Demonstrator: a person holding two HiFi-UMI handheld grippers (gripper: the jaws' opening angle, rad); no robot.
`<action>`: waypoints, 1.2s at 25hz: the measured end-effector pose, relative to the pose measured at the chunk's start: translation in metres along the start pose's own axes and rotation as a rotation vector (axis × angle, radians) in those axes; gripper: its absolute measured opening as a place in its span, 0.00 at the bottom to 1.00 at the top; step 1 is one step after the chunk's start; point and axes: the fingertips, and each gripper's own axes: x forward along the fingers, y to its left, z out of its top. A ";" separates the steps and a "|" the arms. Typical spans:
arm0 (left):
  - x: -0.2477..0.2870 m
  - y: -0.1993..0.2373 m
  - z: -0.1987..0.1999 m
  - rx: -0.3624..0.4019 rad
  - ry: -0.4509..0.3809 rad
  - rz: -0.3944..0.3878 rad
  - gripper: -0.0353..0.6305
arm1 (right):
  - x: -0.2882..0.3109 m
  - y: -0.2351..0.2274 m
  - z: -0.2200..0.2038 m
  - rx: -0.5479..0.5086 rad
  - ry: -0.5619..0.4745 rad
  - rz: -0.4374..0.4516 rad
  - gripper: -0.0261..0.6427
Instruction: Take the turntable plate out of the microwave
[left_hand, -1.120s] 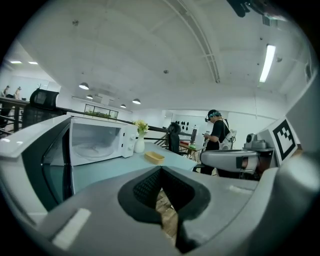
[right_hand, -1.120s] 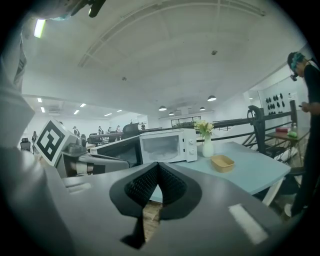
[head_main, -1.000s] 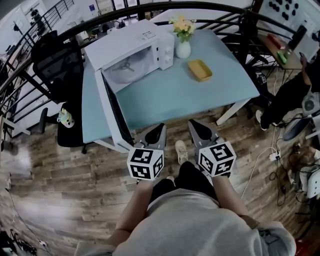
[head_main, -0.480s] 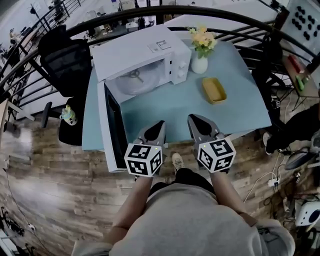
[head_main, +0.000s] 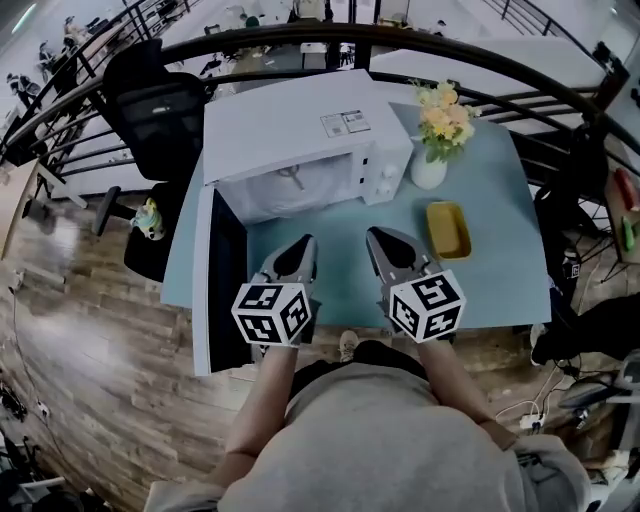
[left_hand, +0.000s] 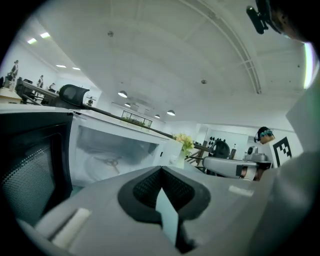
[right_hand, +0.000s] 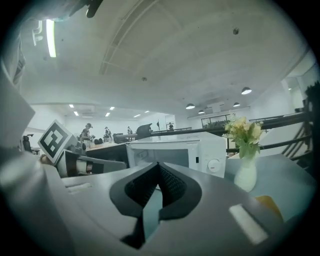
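Note:
A white microwave stands on the light blue table with its door swung open to the left. The glass turntable plate lies inside the cavity, its centre hub showing; it appears pale in the left gripper view too. My left gripper is over the table just in front of the cavity, shut and empty. To its right, level with it, my right gripper is shut on nothing. Both are apart from the plate.
A white vase of yellow flowers stands right of the microwave, with a yellow dish in front of it. A black railing curves behind the table. A black office chair is at the left. The open door juts past the table's front edge.
Both grippers have come forward from over the floor to above the table's front part, closer to the open microwave. Their jaws stayed shut.

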 end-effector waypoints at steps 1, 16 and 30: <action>0.004 0.005 0.001 -0.013 -0.009 0.021 0.06 | 0.005 -0.003 0.000 -0.006 0.005 0.019 0.06; 0.022 0.043 -0.013 -0.090 0.034 0.209 0.06 | 0.052 -0.019 -0.023 0.029 0.091 0.200 0.06; 0.036 0.071 -0.023 -0.152 0.088 0.196 0.06 | 0.076 -0.022 -0.038 0.086 0.145 0.170 0.06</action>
